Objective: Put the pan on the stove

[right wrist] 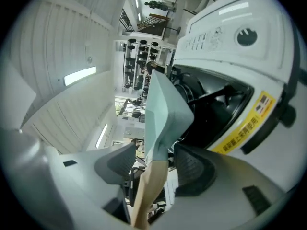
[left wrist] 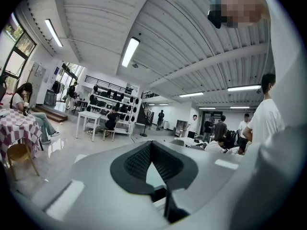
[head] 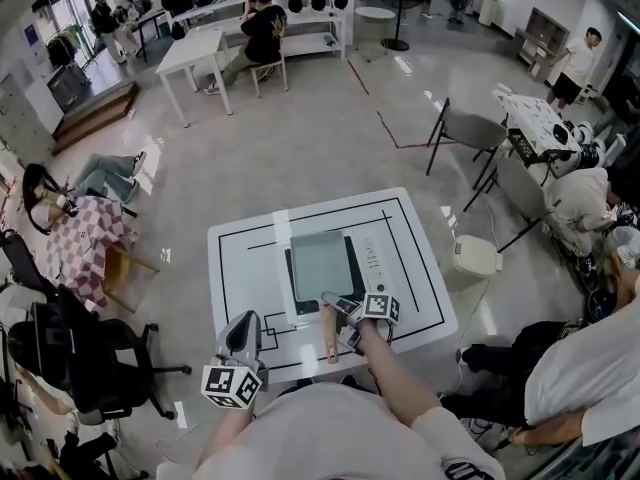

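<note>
- Right fingers (right wrist: 194, 169) spread; the pan's wooden handle (right wrist: 148, 190) runs between them, pads clear of it on both sides.
- Left fingers (left wrist: 136, 162) pressed together at the tips, nothing in them.
- Pan (head: 320, 265) sits flat on the stove (head: 372, 258), mid-desk, handle toward the desk's near edge.
- Bare desk (head: 420, 298) right of the stove.
- Right gripper (head: 345, 308) reaches in over the near edge, forearm stretched out; left gripper (head: 243, 323) at the near left corner, tilted up.
- White desk, black lines; grey floor (head: 300, 138), chairs (head: 470, 128) well apart.
</note>
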`<state>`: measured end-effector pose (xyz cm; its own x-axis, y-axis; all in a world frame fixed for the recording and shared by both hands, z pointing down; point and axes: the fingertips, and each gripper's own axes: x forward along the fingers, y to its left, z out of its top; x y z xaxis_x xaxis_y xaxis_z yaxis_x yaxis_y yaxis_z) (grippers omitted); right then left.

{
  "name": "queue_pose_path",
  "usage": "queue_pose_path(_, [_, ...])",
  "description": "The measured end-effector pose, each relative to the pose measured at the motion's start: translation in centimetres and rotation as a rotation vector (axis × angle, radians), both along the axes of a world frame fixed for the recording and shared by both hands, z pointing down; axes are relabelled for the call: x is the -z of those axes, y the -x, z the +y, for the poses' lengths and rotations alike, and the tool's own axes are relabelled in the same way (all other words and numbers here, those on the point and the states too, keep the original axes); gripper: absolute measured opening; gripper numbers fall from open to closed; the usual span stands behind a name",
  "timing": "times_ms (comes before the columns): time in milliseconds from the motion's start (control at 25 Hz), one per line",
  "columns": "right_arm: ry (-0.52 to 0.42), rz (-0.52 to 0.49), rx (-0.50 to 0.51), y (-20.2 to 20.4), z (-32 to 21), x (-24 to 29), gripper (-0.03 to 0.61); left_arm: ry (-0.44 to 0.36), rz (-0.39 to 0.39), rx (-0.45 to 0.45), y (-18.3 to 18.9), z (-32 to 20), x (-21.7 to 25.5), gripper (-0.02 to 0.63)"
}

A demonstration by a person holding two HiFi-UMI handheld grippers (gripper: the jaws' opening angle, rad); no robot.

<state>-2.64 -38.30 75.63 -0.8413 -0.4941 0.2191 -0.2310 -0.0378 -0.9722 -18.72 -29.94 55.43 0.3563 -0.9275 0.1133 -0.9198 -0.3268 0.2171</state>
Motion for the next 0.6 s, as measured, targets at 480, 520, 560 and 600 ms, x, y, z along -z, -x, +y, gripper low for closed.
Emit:
queue_pose_path(480, [-0.28, 0.436, -0.147, -8.6, 2.4, 4.5, 0.063, -0.011, 0.003, -0.033, -1.1, -0.4, 0.4, 0.009])
queue_pose_path(520, [-0.338, 0.477, -0.159, -9.0, 2.5, 5.8, 0.043, -0.014, 0.003, -0.038, -1.3, -0.5, 0.4, 0.009])
queue_pose_path(560, [-0.401, 0.514, -0.17, -9.3, 2.5, 7.3, 0.026, -0.018, 0.002, -0.043, -1.5, -0.6, 0.5, 0.009])
queue_pose_path(600, [-0.467, 0.547, -0.18, -9.4, 2.6, 8.9, 0.012, -0.021, 0.001, -0.048, -1.7, -0.6, 0.5, 0.009])
